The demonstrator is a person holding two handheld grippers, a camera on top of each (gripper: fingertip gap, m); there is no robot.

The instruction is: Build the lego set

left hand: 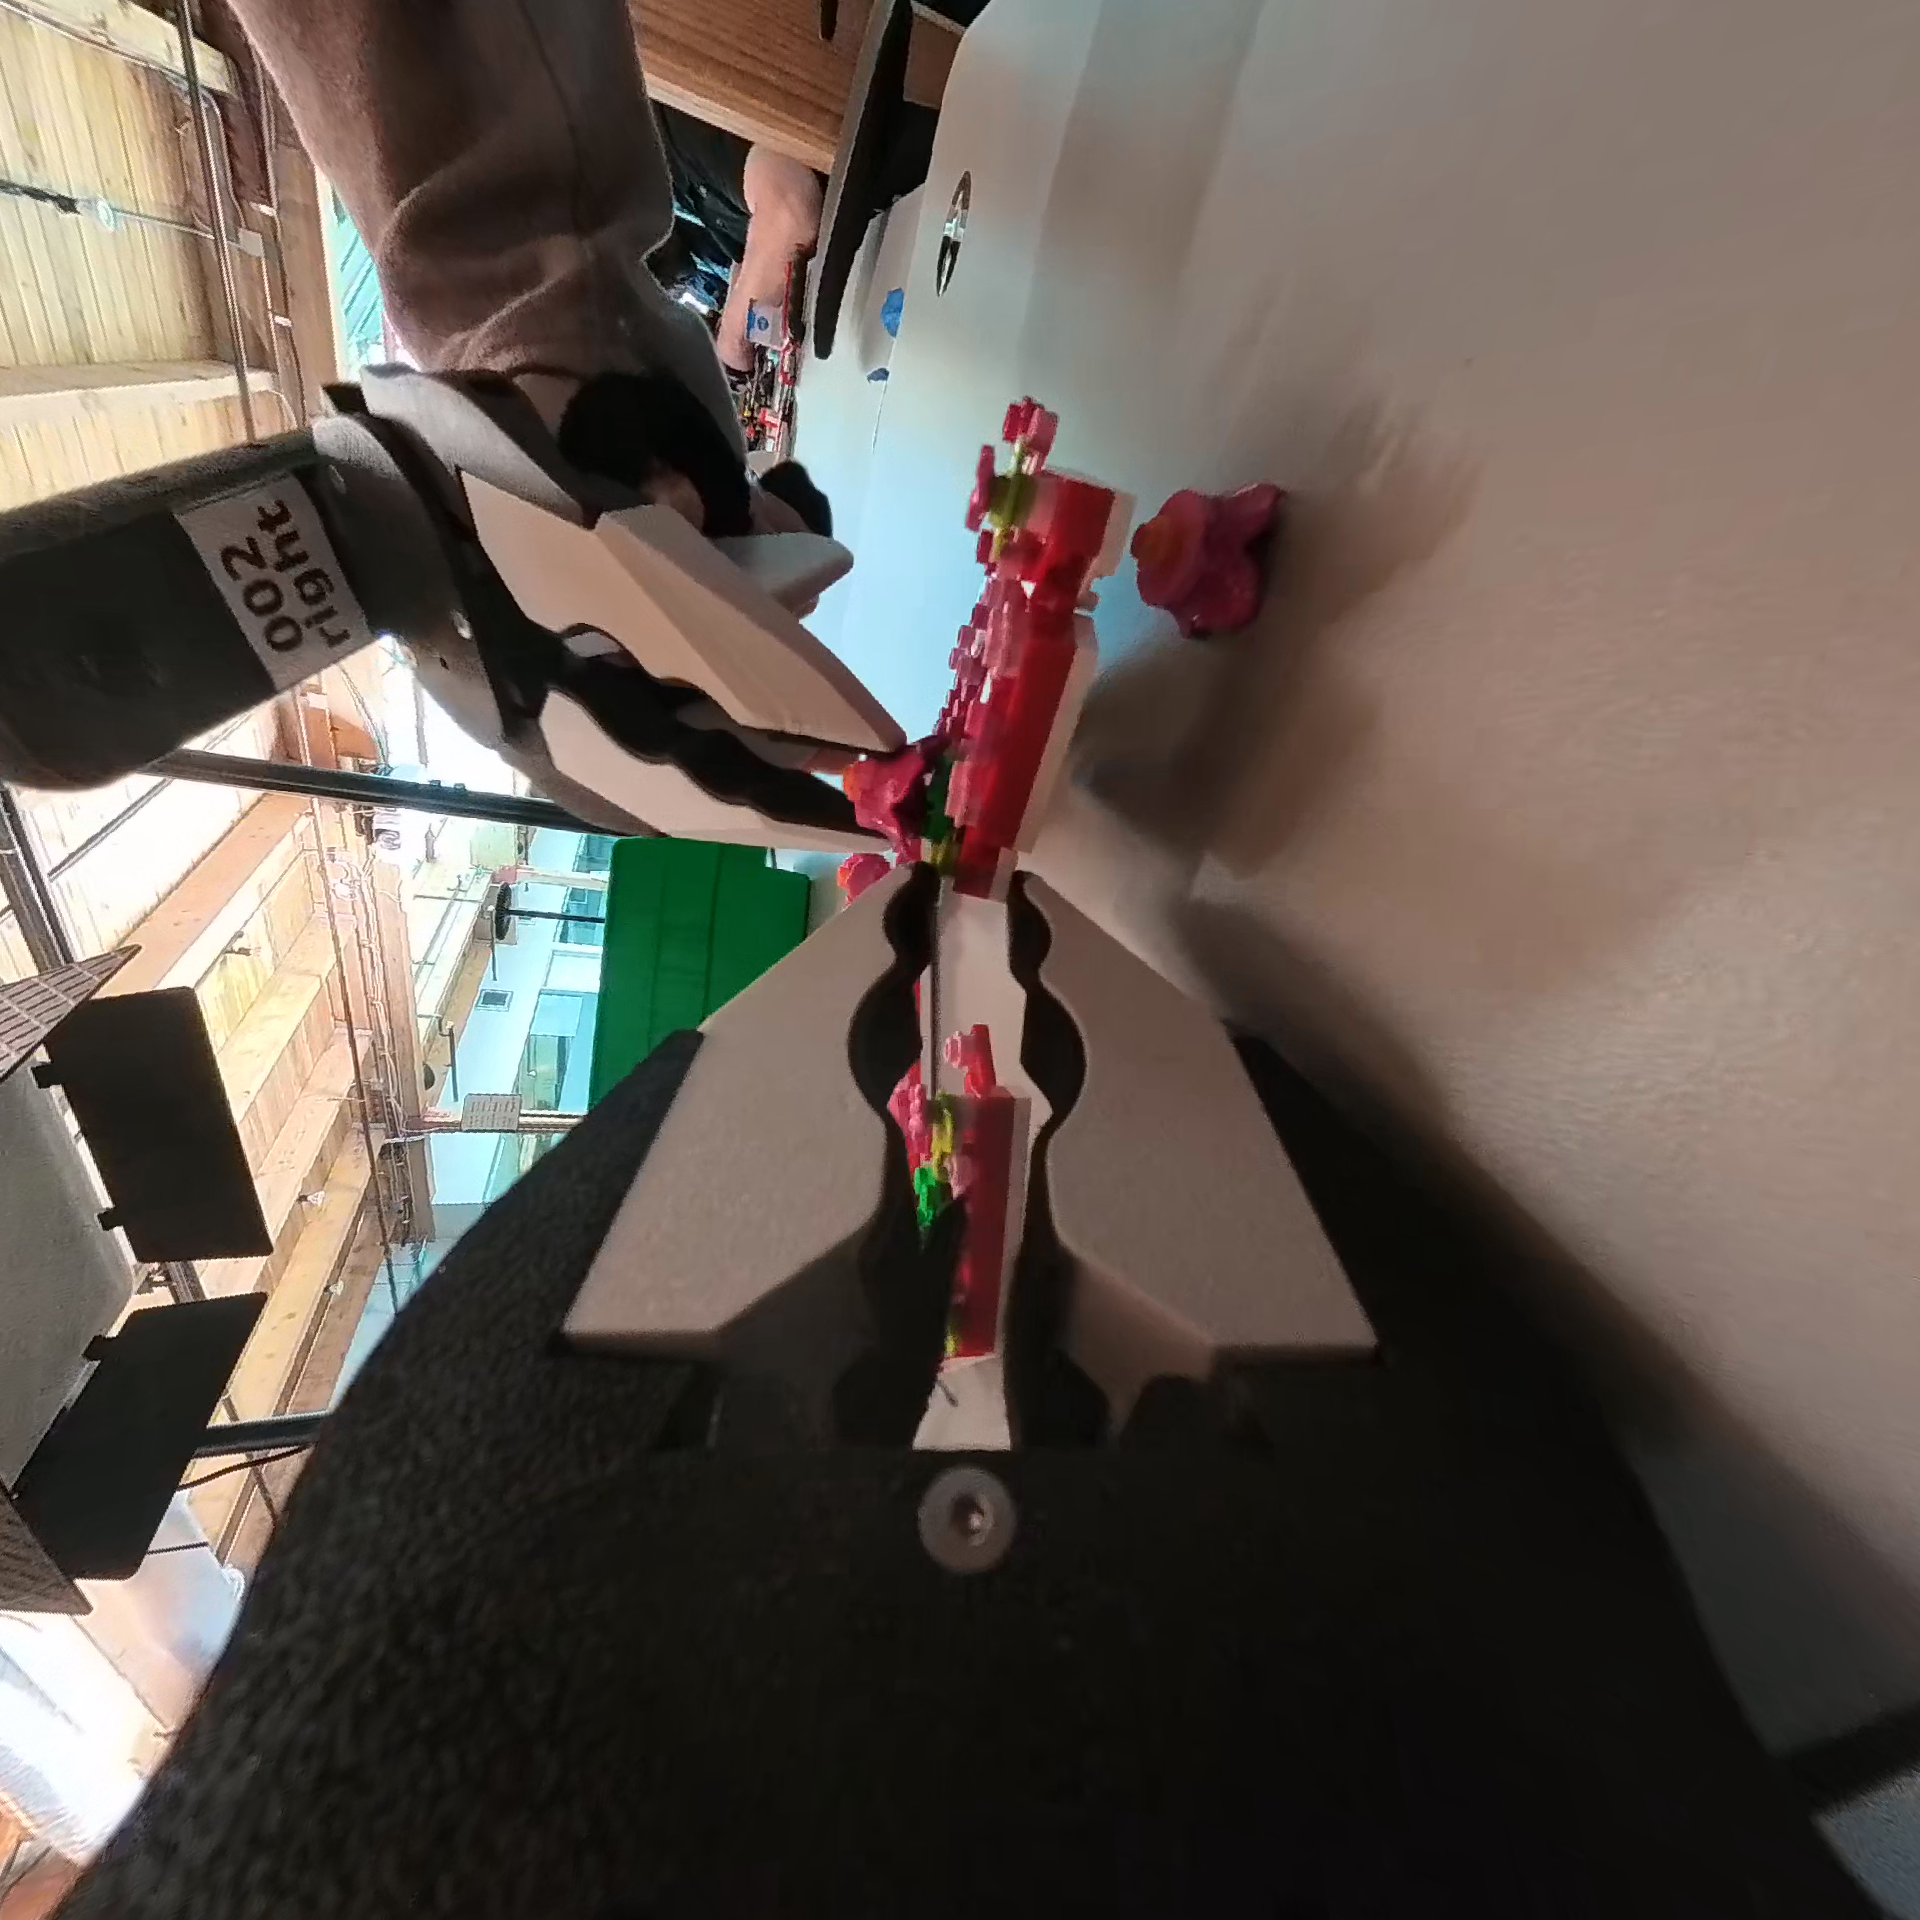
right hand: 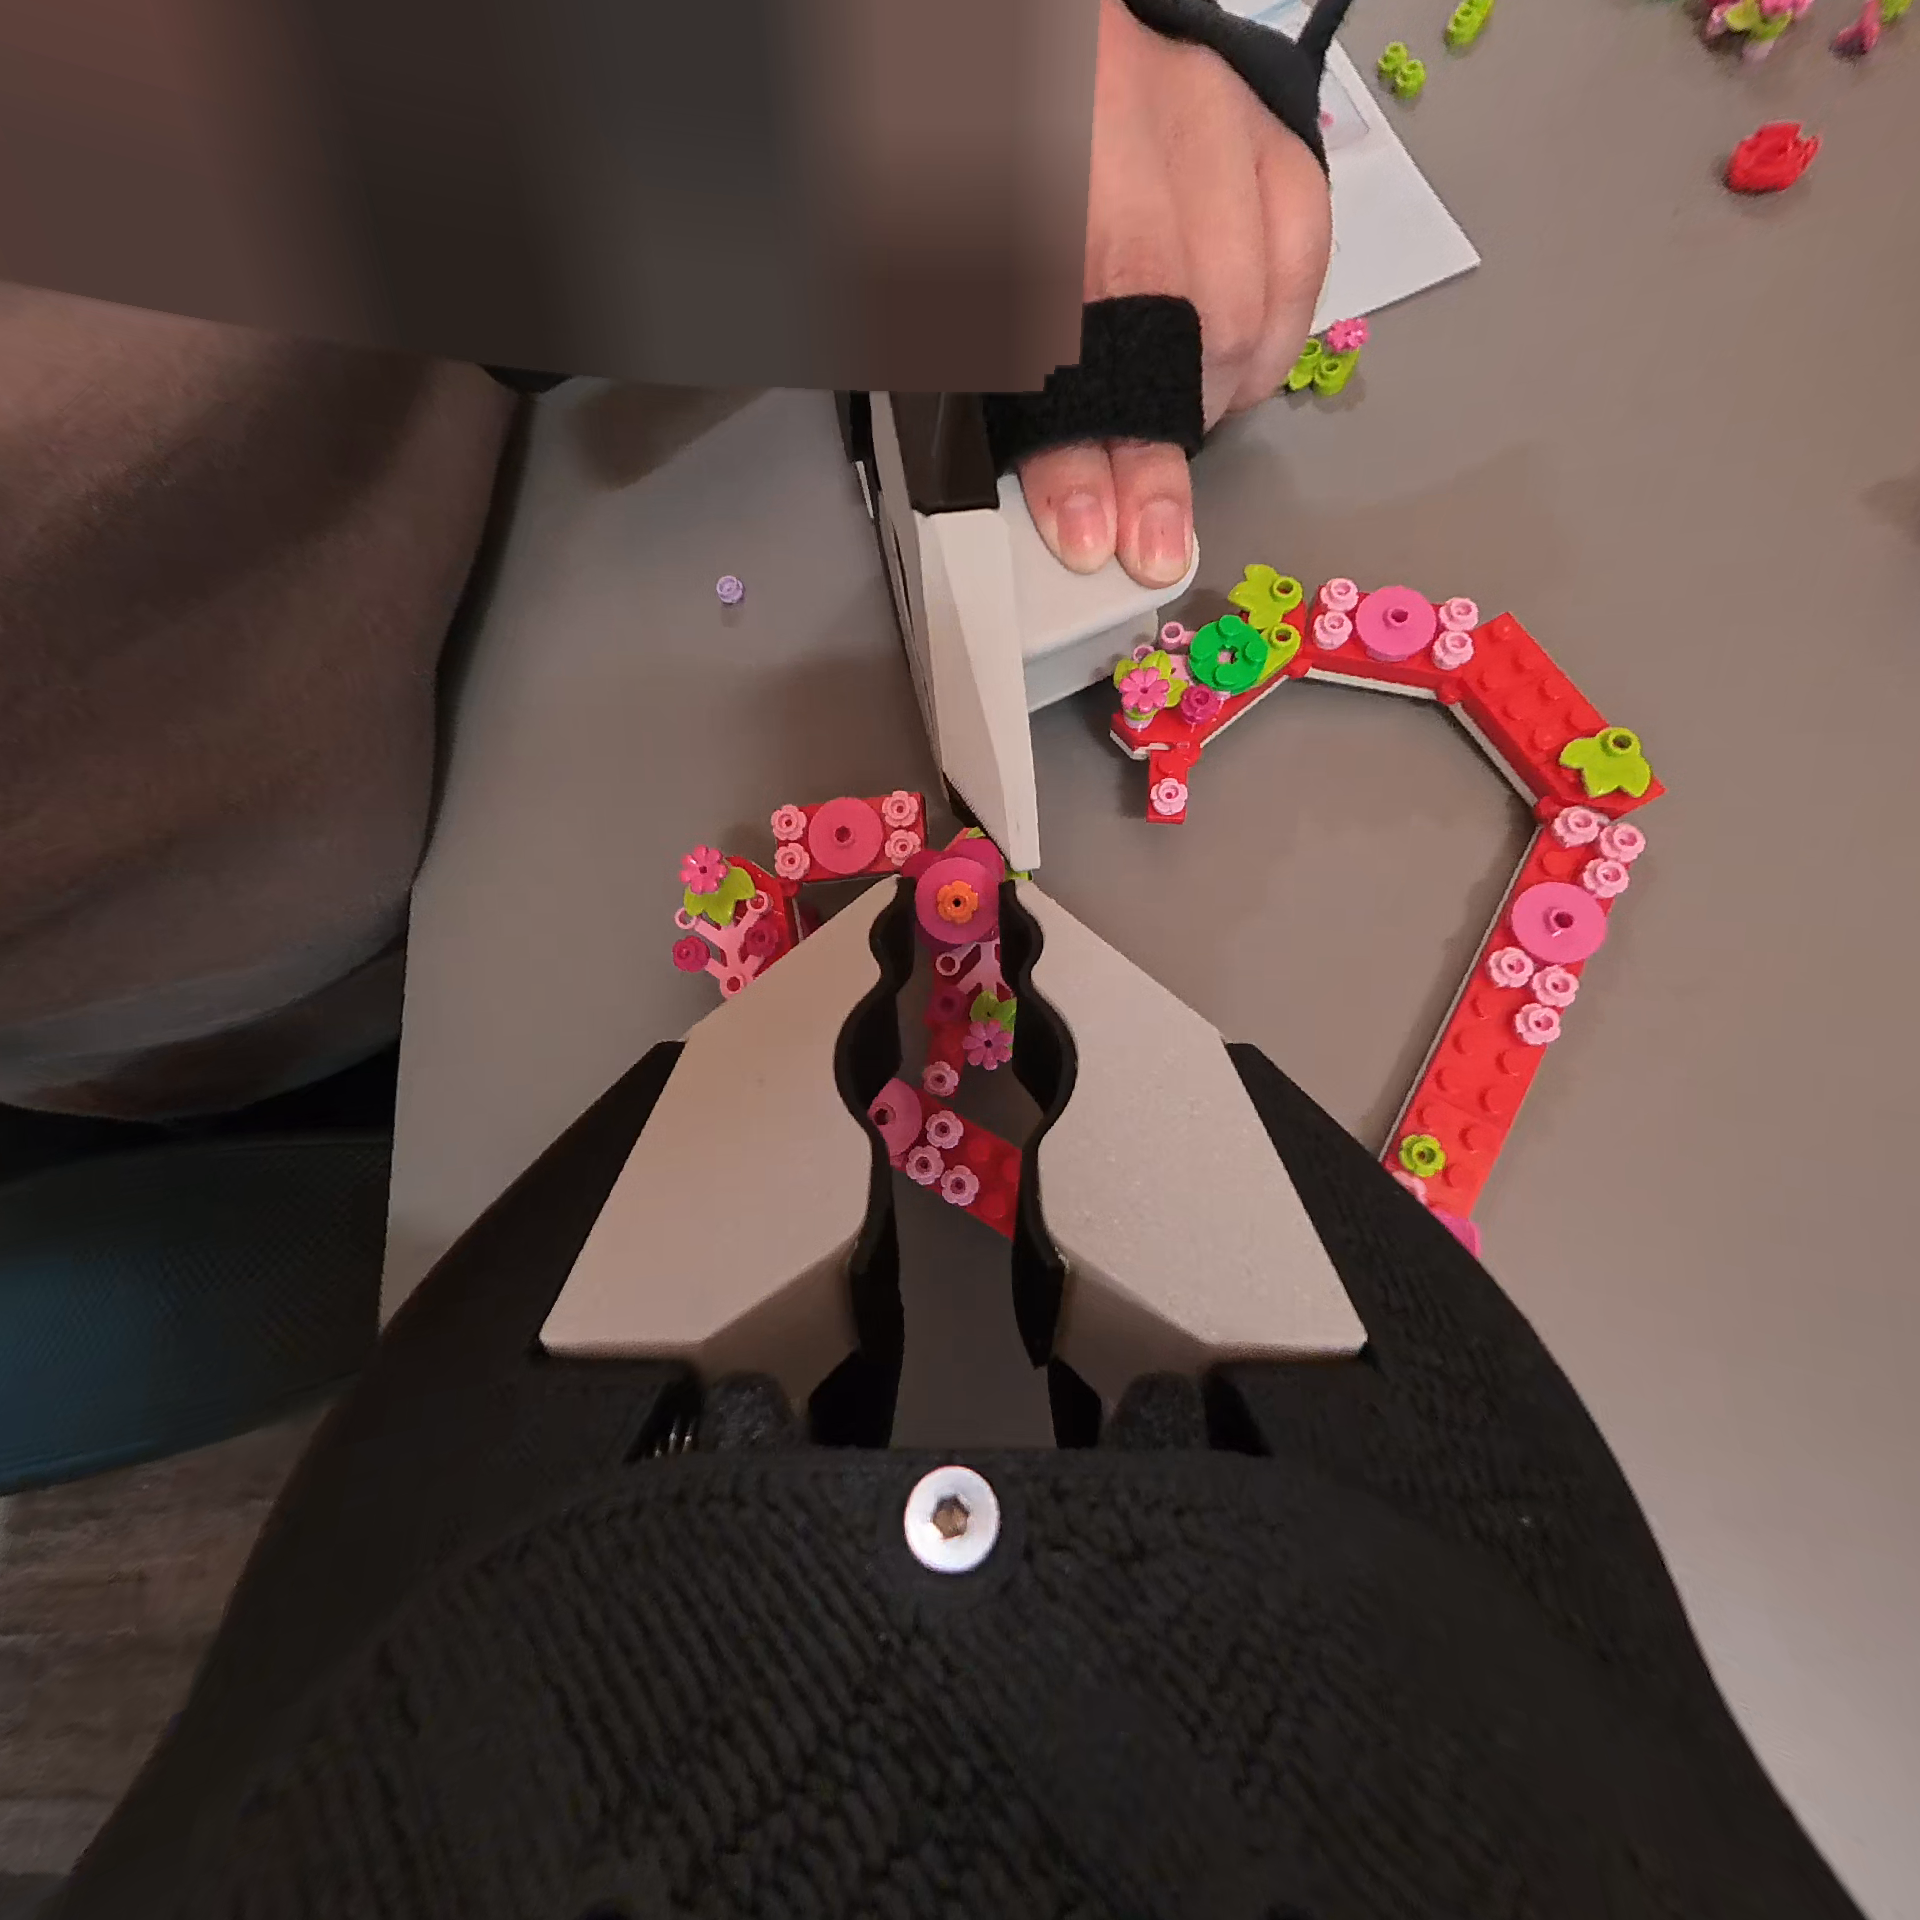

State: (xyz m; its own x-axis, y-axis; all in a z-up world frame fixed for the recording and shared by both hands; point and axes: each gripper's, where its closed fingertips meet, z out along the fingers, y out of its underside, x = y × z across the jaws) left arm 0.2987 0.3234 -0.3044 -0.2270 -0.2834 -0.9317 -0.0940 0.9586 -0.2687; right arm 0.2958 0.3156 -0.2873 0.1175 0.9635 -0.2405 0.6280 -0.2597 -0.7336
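Note:
A red heart-shaped lego frame, studded with pink flowers and green leaves, lies on the grey table. My right gripper is shut on a magenta flower with an orange centre and holds it against the frame's near left part. My left gripper comes in from above and meets the frame right beside that flower. In the left wrist view my left gripper is shut on the edge of the frame. There the right gripper holds the flower onto the frame's top.
A loose magenta flower lies beside the frame. A red flower piece, lime pieces and a white booklet lie at the far right. A small lilac stud lies to the left. A person's hand holds the left gripper.

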